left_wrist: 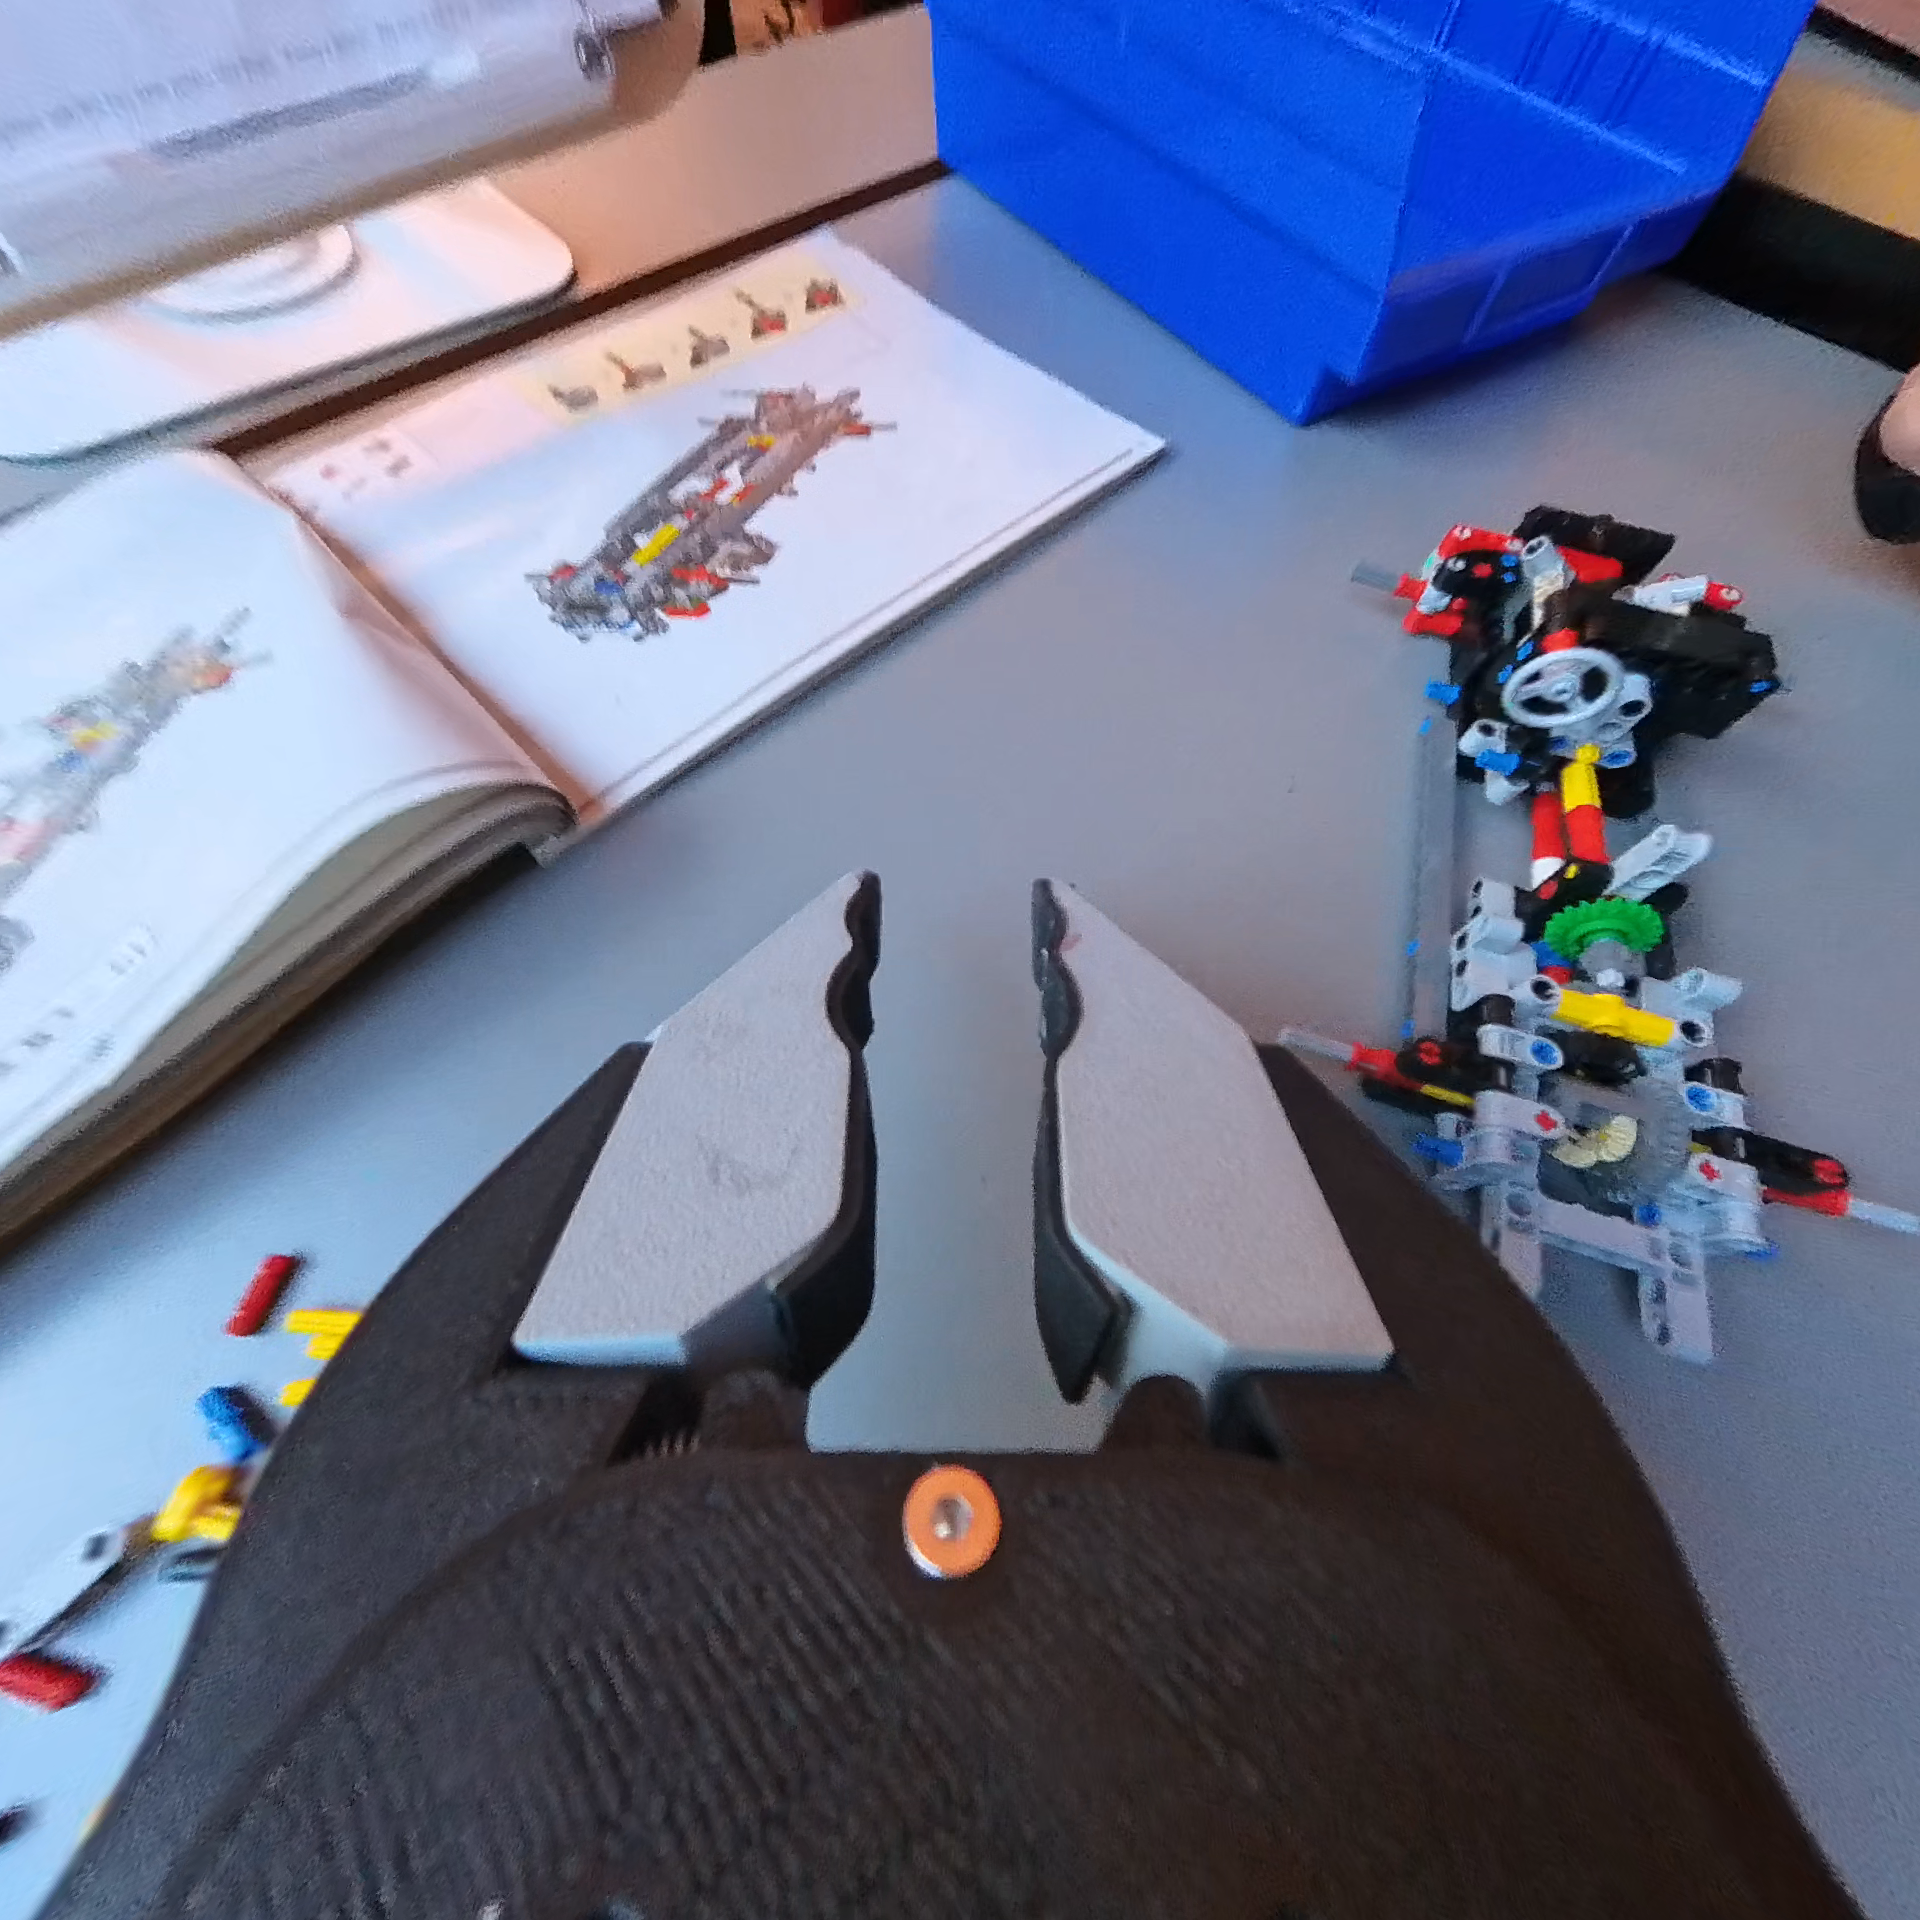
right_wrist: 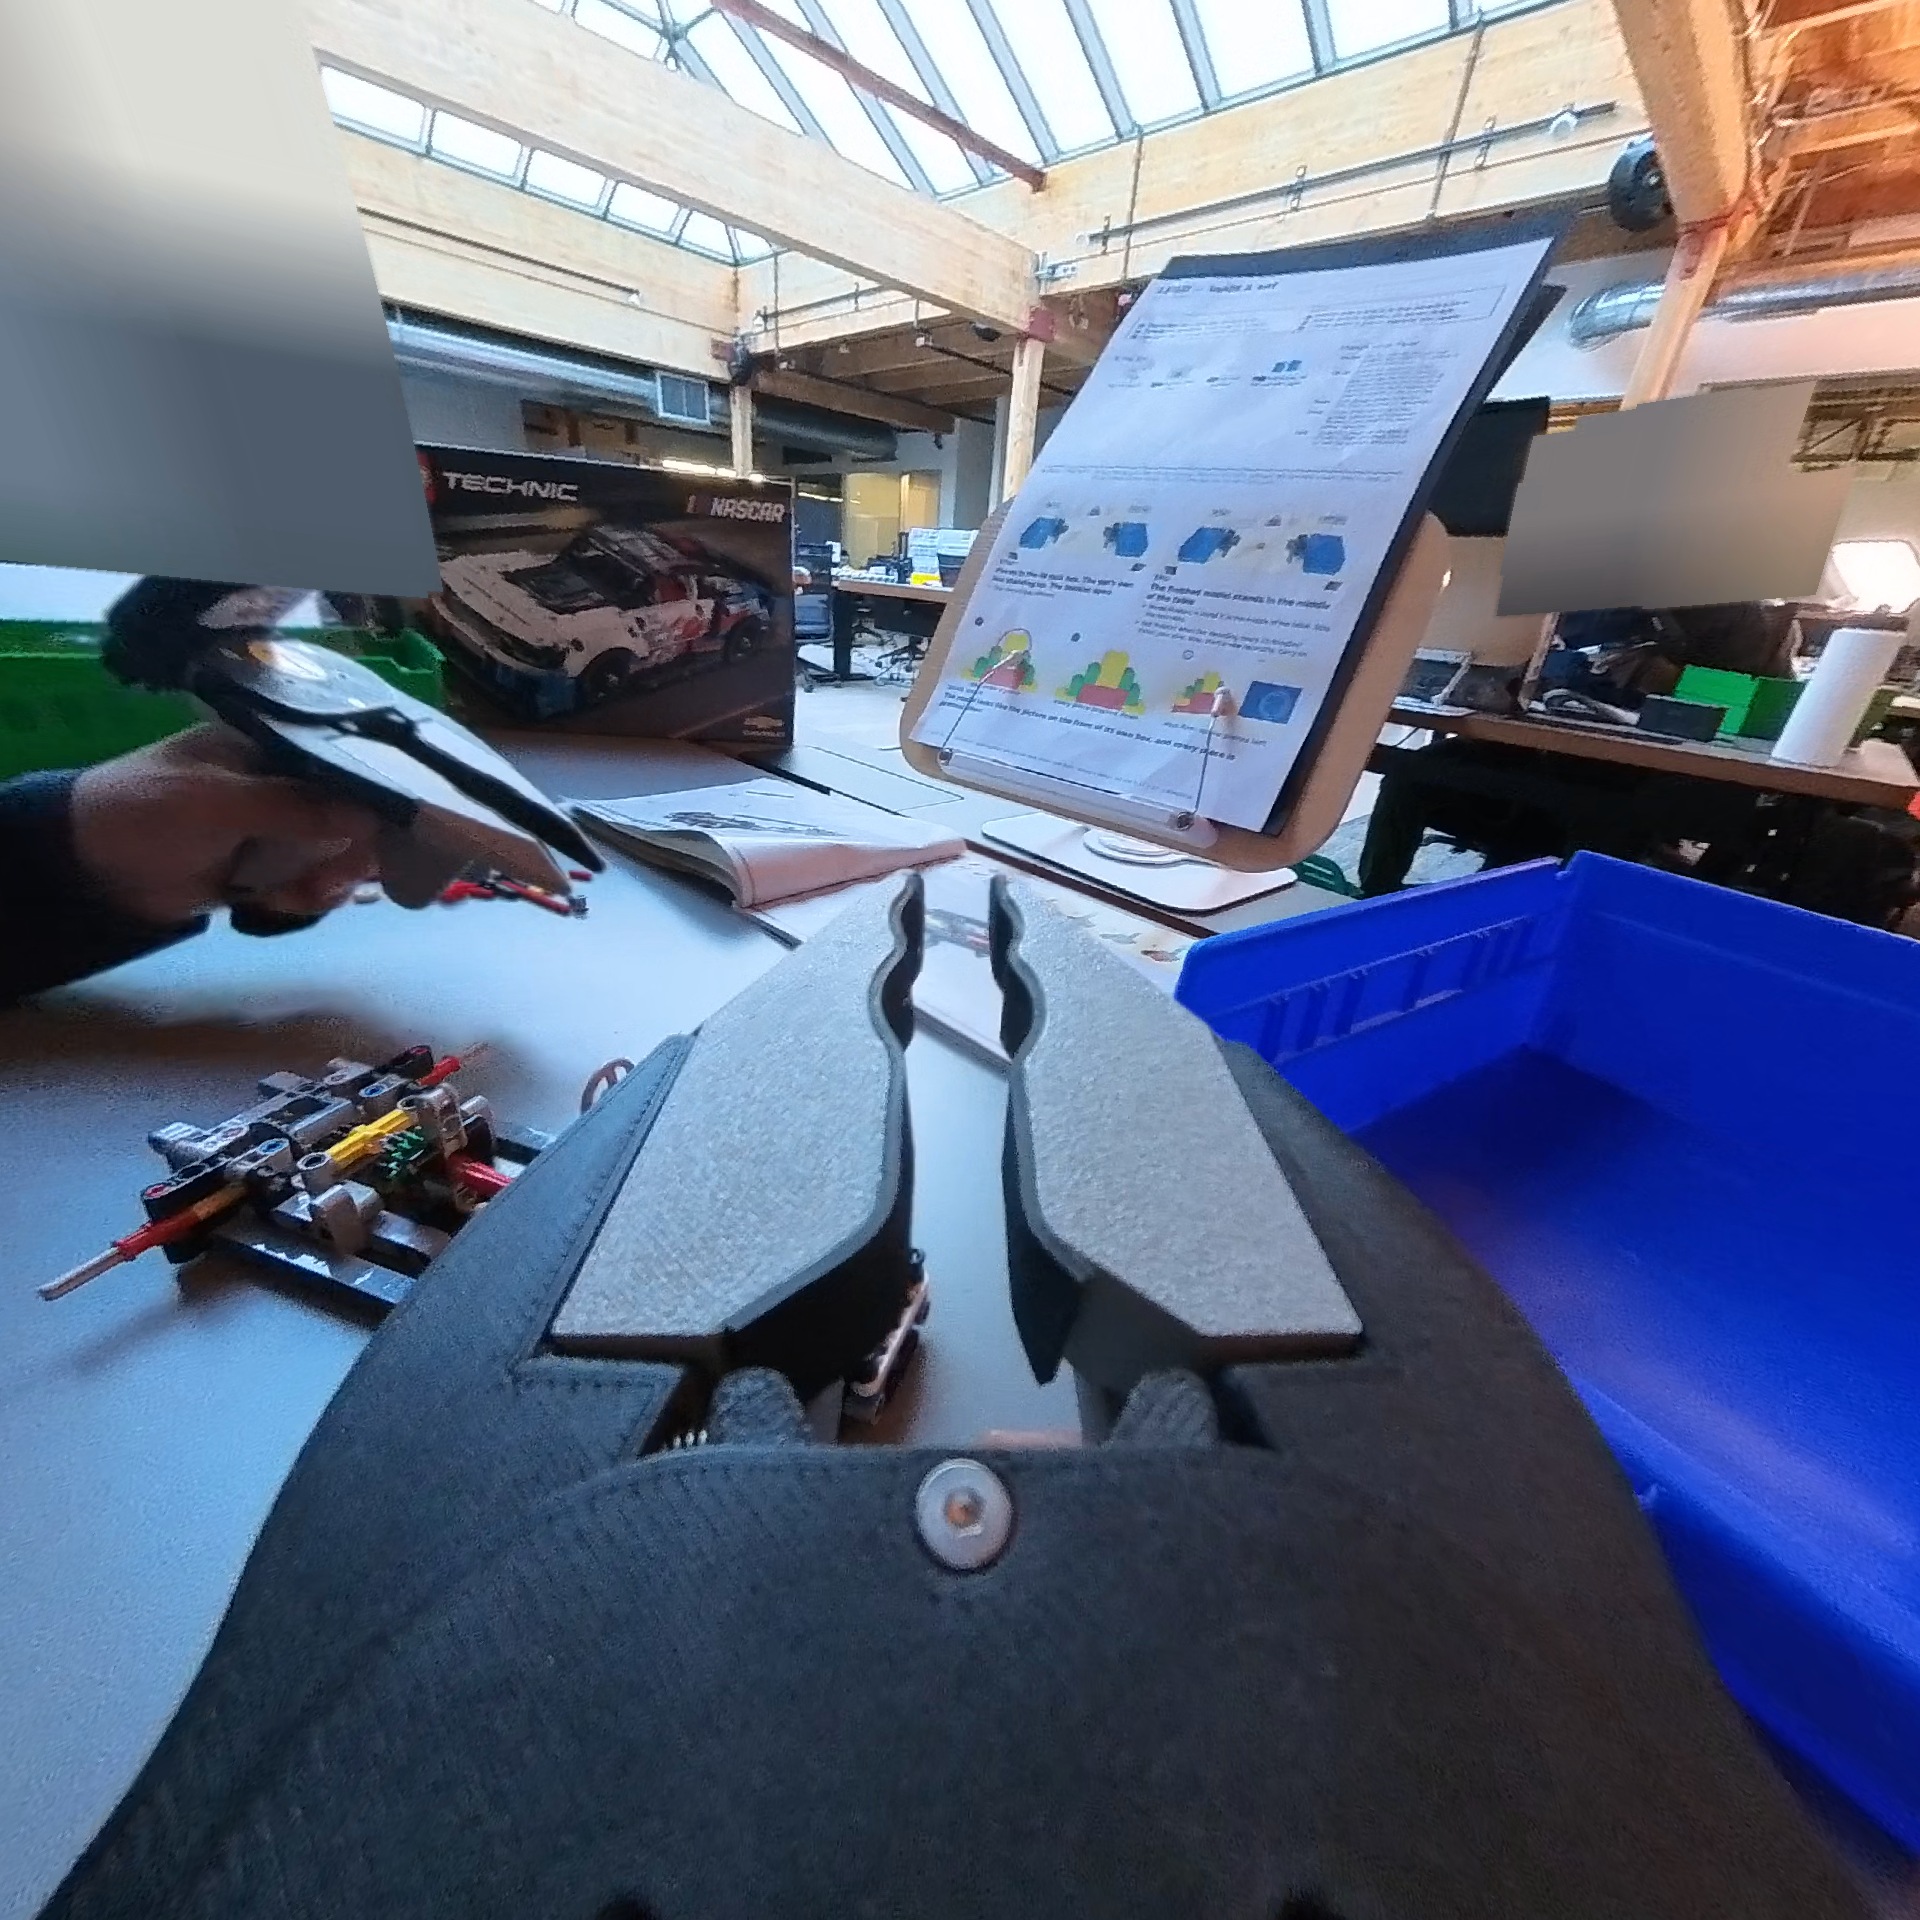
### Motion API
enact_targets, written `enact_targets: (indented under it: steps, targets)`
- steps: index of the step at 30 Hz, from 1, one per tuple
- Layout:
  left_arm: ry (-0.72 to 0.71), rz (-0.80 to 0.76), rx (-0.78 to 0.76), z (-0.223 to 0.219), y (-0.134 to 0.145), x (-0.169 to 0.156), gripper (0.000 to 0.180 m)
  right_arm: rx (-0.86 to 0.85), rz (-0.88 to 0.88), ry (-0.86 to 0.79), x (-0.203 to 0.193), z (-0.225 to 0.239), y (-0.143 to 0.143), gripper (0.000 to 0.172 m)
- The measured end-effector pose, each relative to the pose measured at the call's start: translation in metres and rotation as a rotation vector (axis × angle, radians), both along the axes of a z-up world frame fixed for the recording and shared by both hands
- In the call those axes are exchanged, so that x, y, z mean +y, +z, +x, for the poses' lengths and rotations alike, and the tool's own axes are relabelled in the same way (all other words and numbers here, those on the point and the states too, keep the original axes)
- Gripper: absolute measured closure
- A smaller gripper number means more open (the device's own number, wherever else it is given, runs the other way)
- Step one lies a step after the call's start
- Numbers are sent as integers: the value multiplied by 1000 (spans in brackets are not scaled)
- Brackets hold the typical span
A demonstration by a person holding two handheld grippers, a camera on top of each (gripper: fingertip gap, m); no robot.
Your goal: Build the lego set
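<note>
- Left wrist view: the left gripper (left_wrist: 956,914) hangs over bare grey table (left_wrist: 1195,665) with its jaws moderately apart and nothing between the pads.
- An open manual (left_wrist: 582,582) lies to the gripper's left and ahead, its pages showing drawings of a model.
- A partly built brick chassis (left_wrist: 1590,935) lies flat on the table to the gripper's right, apart from the fingers; it has a grey wheel hub, a green gear, and red, yellow and black parts.
- Loose red, yellow and blue bricks (left_wrist: 249,1382) lie scattered at the lower left, partly behind the gripper body.
- A blue bin (left_wrist: 1351,187) stands at the far edge, beyond the chassis.
- A white stand base (left_wrist: 291,281) sits past the manual, blurred.

- Right wrist view: the right gripper (right_wrist: 954,914) is raised above the table, its jaws a narrow gap apart with nothing gripped.
- The blue bin (right_wrist: 1610,1039) is just to its right, open and seen from above its rim.
- The chassis (right_wrist: 322,1153) lies to the lower left on the table.
- Farther left, a hand (right_wrist: 208,831) holds the left gripper (right_wrist: 571,883), tilted down; small red pieces show just under its tips, but whether it grips them cannot be told here.
- The manual (right_wrist: 769,842) lies ahead, a stand with a printed sheet (right_wrist: 1226,540) behind it, and a model box (right_wrist: 613,592) at the back.
</note>
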State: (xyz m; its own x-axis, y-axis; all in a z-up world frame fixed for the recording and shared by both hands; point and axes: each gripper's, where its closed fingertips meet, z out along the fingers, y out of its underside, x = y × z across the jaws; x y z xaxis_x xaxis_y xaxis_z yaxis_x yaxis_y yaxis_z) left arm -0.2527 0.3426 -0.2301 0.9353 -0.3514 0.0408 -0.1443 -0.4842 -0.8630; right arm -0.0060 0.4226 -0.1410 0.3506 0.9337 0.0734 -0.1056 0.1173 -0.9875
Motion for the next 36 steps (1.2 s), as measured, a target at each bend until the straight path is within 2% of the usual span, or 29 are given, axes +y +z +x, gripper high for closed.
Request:
enact_targets:
  steps: [4,9,12,16,26,36]
  targets:
    - [44,91,119,-14,16,-1,161,5,-1,-49,6,6,1,166]
    - [42,2,76,-20,-15,-3,161,-1,-43,-58,12,6,-4,168]
    - [-73,-94,16,-5,-28,-13,163,0,-71,-36,11,4,-6,167]
    - [-57,-165,42,-9,-46,-14,163,-5,-100,7,7,-1,-9,167]
    - [-37,-208,114,-11,-56,-12,180,-82,-120,41,1,-12,-22,172]
    - [-31,-212,102,-12,-56,-11,180,-140,-117,43,-1,-19,-31,172]
